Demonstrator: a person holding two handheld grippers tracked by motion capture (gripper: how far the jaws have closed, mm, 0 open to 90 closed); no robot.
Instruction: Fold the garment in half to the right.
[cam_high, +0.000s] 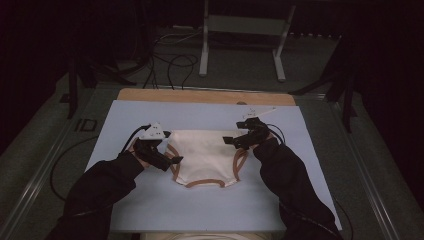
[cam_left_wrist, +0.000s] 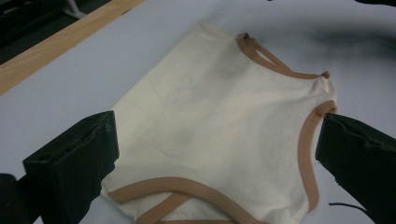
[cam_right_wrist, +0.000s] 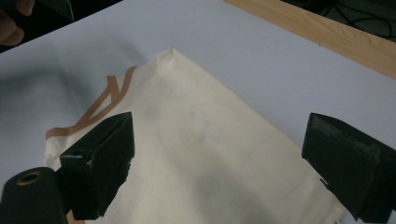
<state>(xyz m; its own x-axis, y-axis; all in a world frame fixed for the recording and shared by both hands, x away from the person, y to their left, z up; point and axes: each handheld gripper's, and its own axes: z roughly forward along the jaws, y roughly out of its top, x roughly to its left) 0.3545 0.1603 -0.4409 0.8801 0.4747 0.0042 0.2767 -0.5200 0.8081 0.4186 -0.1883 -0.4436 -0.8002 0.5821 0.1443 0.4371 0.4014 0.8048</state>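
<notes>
Sleeves low, both claws gape beside cream garment.

Cream garment with tan-brown trim along neck and armholes — a small sleeveless top, lying flat and spread on the pale blue mat, trimmed end toward the near edge, plain hem farther back.

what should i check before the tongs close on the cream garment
1. Left tongs open: ok, jaws spread wide.
2. Right tongs open: ok.
3. Cream garment lies flat on the blue mat: ok, only faint creases.
4. Tongs at opposite sides of the garment: ok in the high view.
5. Jaws touching fabric: cannot tell.
6. Brown trim inside the left jaws' span: ok.
</notes>
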